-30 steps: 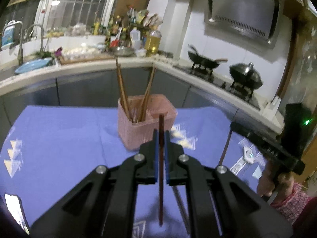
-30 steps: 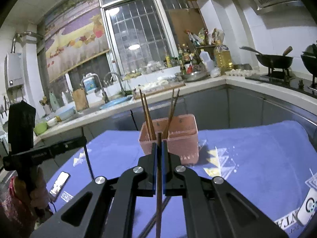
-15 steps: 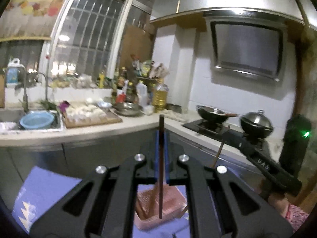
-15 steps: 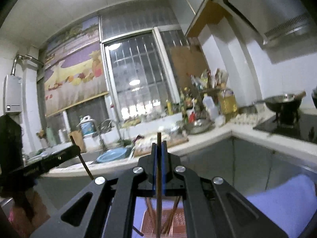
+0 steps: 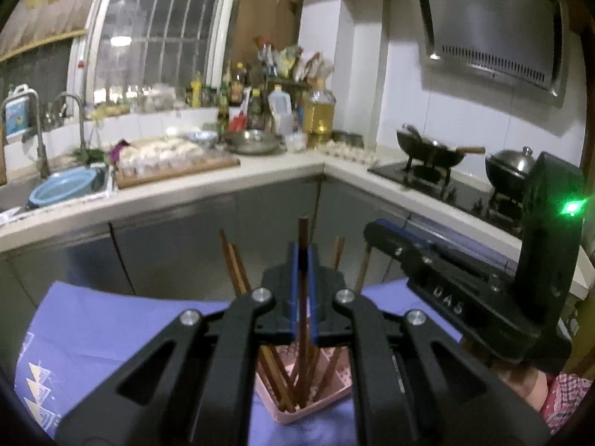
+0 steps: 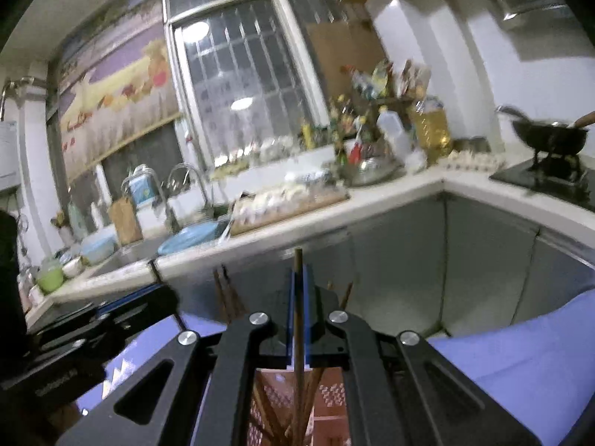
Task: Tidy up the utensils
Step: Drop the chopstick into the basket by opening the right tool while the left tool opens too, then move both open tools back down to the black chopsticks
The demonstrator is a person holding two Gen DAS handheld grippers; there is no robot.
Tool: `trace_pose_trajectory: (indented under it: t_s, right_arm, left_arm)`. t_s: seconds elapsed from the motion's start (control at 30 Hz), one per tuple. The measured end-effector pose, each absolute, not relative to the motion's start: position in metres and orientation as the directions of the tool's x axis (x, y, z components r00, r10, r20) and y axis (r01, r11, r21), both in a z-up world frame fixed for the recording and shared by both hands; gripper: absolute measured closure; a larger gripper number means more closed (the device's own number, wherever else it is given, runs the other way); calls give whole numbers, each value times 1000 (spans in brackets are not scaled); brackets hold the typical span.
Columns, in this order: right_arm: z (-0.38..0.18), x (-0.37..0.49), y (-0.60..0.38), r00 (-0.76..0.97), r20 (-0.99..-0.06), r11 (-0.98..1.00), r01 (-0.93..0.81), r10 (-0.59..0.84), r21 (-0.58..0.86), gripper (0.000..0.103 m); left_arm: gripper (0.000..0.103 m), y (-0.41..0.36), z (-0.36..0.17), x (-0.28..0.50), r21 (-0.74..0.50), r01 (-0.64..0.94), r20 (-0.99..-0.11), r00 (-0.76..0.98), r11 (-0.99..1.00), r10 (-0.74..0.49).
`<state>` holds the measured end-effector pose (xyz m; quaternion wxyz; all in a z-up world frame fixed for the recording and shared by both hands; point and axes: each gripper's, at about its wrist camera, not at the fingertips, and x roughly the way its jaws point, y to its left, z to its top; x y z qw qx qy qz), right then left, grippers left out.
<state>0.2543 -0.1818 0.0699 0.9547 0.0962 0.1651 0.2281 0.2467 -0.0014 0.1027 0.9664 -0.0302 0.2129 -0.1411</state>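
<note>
Over pink basket (image 5: pixel 297 403), on blue tablecloth (image 5: pixel 96 338): left gripper (image 5: pixel 303 260) clamped on one dark brown chopstick (image 5: pixel 304 316), held nearly upright between blue pads. Upper end of chopstick poking above fingertips; lower end down inside basket, among other chopsticks already standing there. Contact with basket floor: cannot tell, hidden by linkage.

Right gripper (image 6: pixel 298 278) likewise closed tight on a second chopstick (image 6: pixel 297 334), thin and brown, also about upright. Lower end reaching into same basket (image 6: pixel 331 394), seen beneath the jaws in right wrist view. Tip hidden among the other sticks.

In basket: several chopsticks leaning outward, two close together on left side (image 5: pixel 234 264), more on right (image 5: pixel 337 249). Exact count unclear.

Right gripper body visible in left wrist view (image 5: pixel 483 297), close beside on the right, green light lit on its housing. Hand (image 5: pixel 520 383) below it with checked sleeve at frame edge. Left gripper body dark and blurred at left edge of right wrist view (image 6: pixel 74 338).

Background: kitchen counter (image 5: pixel 186 189) with cutting board (image 5: pixel 174 171), sink with blue basin (image 5: pixel 63 186), oil bottle (image 5: pixel 318 111), wok (image 5: pixel 431 148) on stove, range hood (image 5: pixel 491 26) above. Right wrist view motion-blurred.
</note>
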Motion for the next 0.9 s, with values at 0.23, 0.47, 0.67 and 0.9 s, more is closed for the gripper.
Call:
trace_pose_trajectory:
  t_s: [0.23, 0.47, 0.67, 0.9]
  right_arm:
    - [64, 249, -171, 818, -309, 871, -418, 485, 260, 88]
    - [95, 213, -182, 845, -206, 860, -439, 494, 261, 76]
    - [81, 160, -201, 834, -185, 836, -453, 520, 310, 76]
    - [-37, 105, -207, 763, -459, 888, -350, 455, 299, 76]
  left_arm:
    - [70, -9, 92, 250, -106, 236, -437, 862, 966, -258]
    - [70, 7, 128, 203, -144, 235, -320, 908, 961, -270]
    - [70, 9, 106, 145, -133, 267, -314, 902, 954, -296]
    - [70, -2, -30, 102, -107, 264, -594, 756, 958, -275]
